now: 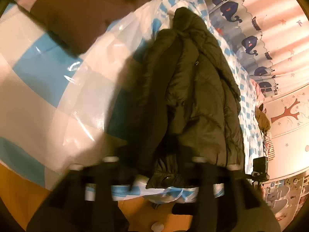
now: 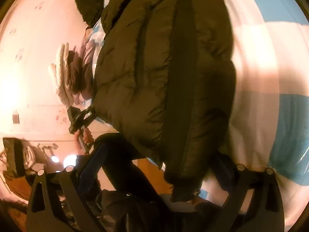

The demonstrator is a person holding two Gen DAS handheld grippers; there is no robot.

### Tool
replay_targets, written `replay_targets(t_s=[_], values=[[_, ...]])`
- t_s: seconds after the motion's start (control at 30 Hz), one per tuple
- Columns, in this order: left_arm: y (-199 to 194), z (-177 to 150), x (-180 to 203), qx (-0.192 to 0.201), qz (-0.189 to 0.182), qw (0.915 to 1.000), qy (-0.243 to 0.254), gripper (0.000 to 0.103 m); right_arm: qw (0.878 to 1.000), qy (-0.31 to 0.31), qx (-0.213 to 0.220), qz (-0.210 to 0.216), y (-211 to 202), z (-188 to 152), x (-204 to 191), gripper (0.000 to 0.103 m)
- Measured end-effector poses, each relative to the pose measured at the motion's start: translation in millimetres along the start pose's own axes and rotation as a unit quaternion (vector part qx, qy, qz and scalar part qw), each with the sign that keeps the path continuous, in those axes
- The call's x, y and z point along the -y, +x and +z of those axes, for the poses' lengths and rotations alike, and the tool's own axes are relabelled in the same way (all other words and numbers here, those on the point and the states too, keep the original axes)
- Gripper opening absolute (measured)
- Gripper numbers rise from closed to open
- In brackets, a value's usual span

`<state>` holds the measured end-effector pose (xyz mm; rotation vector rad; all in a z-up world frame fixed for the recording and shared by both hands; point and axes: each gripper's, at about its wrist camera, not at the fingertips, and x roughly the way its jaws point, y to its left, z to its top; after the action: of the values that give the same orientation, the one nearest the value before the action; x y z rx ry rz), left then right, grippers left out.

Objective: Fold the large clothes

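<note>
A dark puffer jacket (image 1: 193, 89) lies lengthwise on a bed under a blue-and-white checked plastic sheet (image 1: 48, 73). In the left wrist view, my left gripper (image 1: 164, 176) is at the bed's near edge, its blurred fingers shut on the jacket's snap-button cuff (image 1: 168, 179). The right wrist view shows the same jacket (image 2: 154, 67) from its other side. There a hand (image 2: 83, 135) holds the left gripper (image 2: 81, 119) against the jacket's edge. My right gripper (image 2: 154, 168) stands open, wide apart, with the jacket's lower corner (image 2: 183, 183) hanging between its fingers.
A brown cushion (image 1: 77, 19) lies at the bed's far left. A whale-print curtain (image 1: 251, 44) and a wall with a tree sticker (image 1: 287, 114) run along the right. There is orange wood floor (image 1: 19, 193) below the bed edge. A clothes pile (image 2: 65, 77) lies beyond the jacket, and the person's dark legs (image 2: 115, 164) are close by.
</note>
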<state>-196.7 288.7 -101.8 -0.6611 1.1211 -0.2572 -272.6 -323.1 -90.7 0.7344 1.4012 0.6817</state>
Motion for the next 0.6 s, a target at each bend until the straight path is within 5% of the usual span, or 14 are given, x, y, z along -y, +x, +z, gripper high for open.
replay_targets(t_s=[0.07,0.17,0.4,0.6], values=[[-1,0,2,0.002,0.001,1.0000,0.006,0.013,1.000,-0.007,0.006,-0.015,1,0,-4,0.084],[-3,-1,9,0.005,0.009,0.9998,0.014,0.007,0.999,-0.001,0.011,-0.040,4,-2,-2,0.025],[-22,-2,20,0.017,-0.010,0.9996,0.022,0.005,0.997,-0.023,0.072,-0.011,-18,-13,-13,0.019],[-68,-22,55,0.028,-0.073,0.9951,0.060,0.005,0.991,-0.046,0.123,0.036,-77,-45,-27,0.018]])
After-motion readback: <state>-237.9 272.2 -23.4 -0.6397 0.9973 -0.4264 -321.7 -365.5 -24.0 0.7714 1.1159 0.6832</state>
